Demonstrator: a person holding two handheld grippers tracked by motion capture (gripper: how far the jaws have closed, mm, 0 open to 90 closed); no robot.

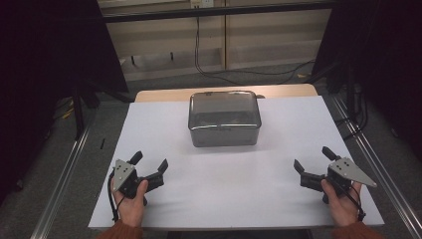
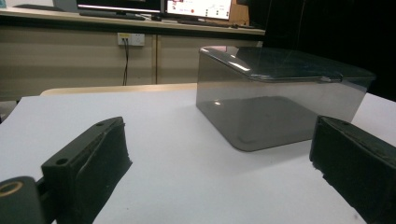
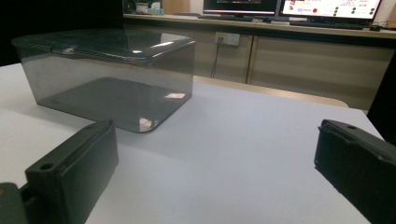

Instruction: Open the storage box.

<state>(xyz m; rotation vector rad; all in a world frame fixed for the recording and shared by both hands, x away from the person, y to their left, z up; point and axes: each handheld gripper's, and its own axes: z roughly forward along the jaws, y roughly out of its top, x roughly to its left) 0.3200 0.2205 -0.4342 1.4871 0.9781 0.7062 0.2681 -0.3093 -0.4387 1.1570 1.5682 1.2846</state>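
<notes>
Left gripper (image 1: 151,163): we held it near the front edge of the table, well in front and left of the box; its jaws stood spread with nothing between them.
Right gripper (image 1: 312,158): we held it well in front and right of the box; jaws also wide apart, empty.
Box (image 1: 224,118): a smoky transparent container with its lid on, standing upright between both grippers, farther back.
White table (image 1: 224,169): it carried the box.

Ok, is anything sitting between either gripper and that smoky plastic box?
Nothing visible. Bare white table top lies between the left gripper, the right gripper and the lidded box; both grippers are open and empty.
</notes>
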